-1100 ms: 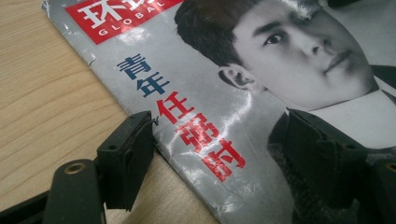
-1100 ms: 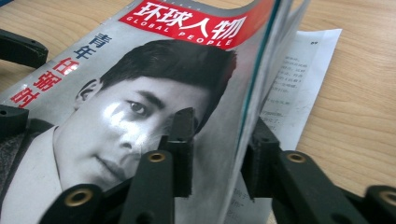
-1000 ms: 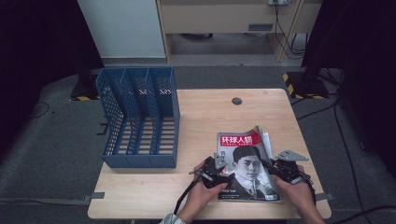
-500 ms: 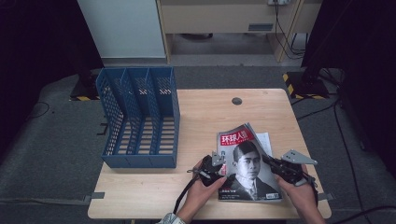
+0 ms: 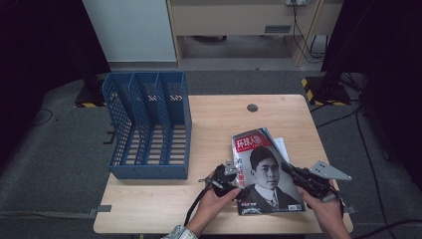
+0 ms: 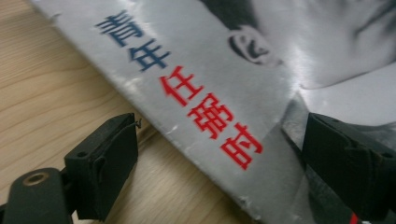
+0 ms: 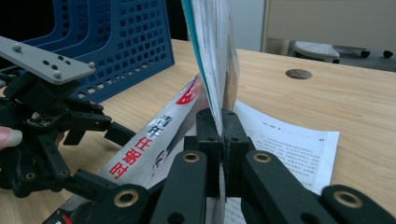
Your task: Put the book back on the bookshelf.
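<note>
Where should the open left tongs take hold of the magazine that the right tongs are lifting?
On the glossy portrait-cover magazine's spine edge, still down on the wooden table. The left tongs straddle that edge, jaws apart; the right tongs pinch the raised side. Come in low from the left.

Glossy paper magazine (image 6: 243, 93) – wood-grain table (image 6: 42, 93) – seemingly plastic blue rack (image 5: 149, 124).

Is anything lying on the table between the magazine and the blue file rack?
Nothing visible: only bare table lies between the magazine and the blue file rack. The left gripper sits at the magazine's near-left edge.
</note>
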Demonstrator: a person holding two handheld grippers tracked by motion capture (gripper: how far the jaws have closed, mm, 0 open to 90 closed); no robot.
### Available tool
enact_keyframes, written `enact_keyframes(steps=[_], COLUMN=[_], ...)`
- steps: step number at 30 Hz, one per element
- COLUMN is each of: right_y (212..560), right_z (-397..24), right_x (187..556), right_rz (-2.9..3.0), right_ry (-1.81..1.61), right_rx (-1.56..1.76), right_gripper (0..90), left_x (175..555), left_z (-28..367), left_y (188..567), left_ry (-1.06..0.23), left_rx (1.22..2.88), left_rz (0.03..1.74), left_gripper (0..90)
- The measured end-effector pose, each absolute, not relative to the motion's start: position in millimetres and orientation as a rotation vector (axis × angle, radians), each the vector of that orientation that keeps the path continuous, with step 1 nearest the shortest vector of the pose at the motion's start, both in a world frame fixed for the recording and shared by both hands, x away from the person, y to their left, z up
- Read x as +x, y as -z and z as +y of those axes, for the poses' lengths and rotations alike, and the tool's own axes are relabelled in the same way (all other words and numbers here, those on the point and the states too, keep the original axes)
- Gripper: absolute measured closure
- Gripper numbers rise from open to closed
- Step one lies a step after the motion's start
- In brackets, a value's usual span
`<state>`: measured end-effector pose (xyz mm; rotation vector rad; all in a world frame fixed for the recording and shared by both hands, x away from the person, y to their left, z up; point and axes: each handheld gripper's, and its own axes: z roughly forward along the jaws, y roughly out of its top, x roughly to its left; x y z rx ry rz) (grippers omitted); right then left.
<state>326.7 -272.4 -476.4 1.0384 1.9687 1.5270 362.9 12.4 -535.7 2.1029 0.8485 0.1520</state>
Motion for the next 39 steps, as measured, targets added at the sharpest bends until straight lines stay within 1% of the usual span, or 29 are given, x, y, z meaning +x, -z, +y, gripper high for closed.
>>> enact_keyframes(steps=[2, 6, 12, 15, 16, 17, 22, 23, 25, 32, 36, 39], right_y=[481.6, 493.4, 508.3, 510.9, 512.3, 514.3, 522.2, 522.7, 522.2, 528.0, 531.0, 532.9], right_z=[-272.5, -271.6, -273.6, -272.9, -272.5, -272.1, -277.8, -279.8, -282.7, -280.8, -276.9, -273.3], right_x=[329.5, 337.0, 348.4, 350.8, 351.4, 352.8, 357.4, 357.4, 356.6, 357.3, 357.5, 357.4], right_rz=[1.979, 2.019, 2.059, 2.074, 2.083, 2.091, 2.108, 2.098, 2.081, 2.14, 2.172, 2.203], right_ry=[-1.526, -1.468, -1.327, -1.248, -1.228, -1.186, -1.016, -1.004, -0.987, -1.004, -1.01, -1.001], right_rx=[1.061, 1.12, 1.181, 1.175, 1.181, 1.204, 1.282, 1.313, 1.323, 1.352, 1.347, 1.329], right_gripper=[89.2, 88.5, 82.6, 73.0, 67.1, 58.7, 33.2, 29.2, 24.5, 22.1, 21.5, 18.3], left_x=[362.8, 362.1, 360.3, 359.8, 359.6, 359.6, 358.8, 358.5, 357.6, 357.7, 357.8, 358.6], left_z=[10.3, 8.5, 6.1, 5.8, 5.7, 5.7, 5.0, 4.5, 3.2, 3.1, 2.7, 3.4], left_y=[535.6, 535.6, 535.3, 535.2, 535.3, 535.2, 535.2, 535.2, 535.2, 535.2, 535.3, 535.3], left_ry=[-0.154, -0.161, -0.203, -0.216, -0.219, -0.22, -0.235, -0.241, -0.257, -0.253, -0.247, -0.231], left_rx=[2.119, 2.126, 2.135, 2.136, 2.135, 2.135, 2.138, 2.142, 2.153, 2.156, 2.16, 2.156], left_rz=[0.835, 0.829, 0.84, 0.844, 0.846, 0.846, 0.85, 0.848, 0.843, 0.839, 0.834, 0.83], left_gripper=[8.0, 9.0, 12.2, 14.2, 14.8, 15.3, 16.7, 16.8, 16.8, 16.0, 13.9, 13.1])
